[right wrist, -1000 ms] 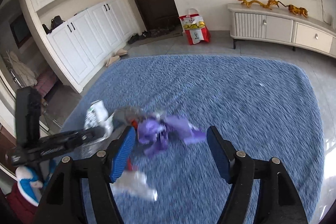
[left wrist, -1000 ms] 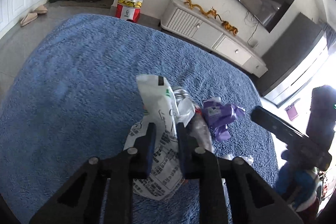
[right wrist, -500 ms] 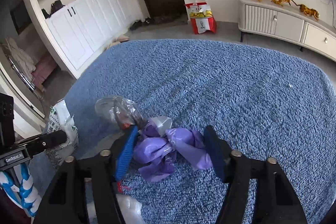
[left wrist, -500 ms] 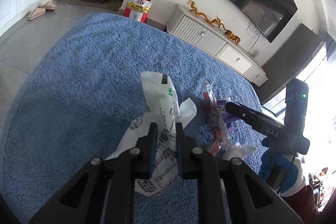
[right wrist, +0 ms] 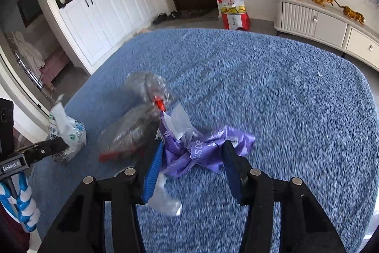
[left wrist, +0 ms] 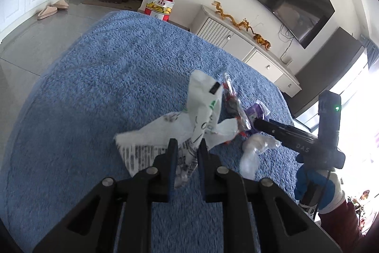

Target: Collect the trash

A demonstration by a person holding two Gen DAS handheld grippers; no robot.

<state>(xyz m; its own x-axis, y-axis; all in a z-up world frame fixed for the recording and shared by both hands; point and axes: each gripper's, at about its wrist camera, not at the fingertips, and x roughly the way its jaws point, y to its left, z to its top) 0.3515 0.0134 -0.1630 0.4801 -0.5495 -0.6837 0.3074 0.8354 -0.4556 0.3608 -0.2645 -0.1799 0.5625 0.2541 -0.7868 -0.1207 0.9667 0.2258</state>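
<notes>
My left gripper [left wrist: 186, 148] is shut on a white printed wrapper [left wrist: 199, 110] and holds it above the blue rug [left wrist: 106, 87]. My right gripper [right wrist: 193, 158] is open around a crumpled purple wrapper [right wrist: 201, 153] lying on the rug [right wrist: 284, 98]. A clear plastic wrapper with red print [right wrist: 139, 115] lies just left of it, and a clear plastic scrap [right wrist: 165, 200] lies under the left finger. In the left wrist view the right gripper [left wrist: 258, 123] reaches in from the right, beside the clear red-print wrapper [left wrist: 234, 108], the purple wrapper [left wrist: 257, 110] and a clear scrap [left wrist: 253, 151].
A red and white KFC bag [right wrist: 233, 11] stands on the floor beyond the rug. A white TV cabinet [right wrist: 319, 20] with gold dragon figures runs along the far wall. White cupboards [right wrist: 101, 13] and shoes stand at the left.
My right gripper has moved forward and down until its open fingers are on either side of the purple wrapper. My left gripper has lifted and tilted, still holding the white wrapper.
</notes>
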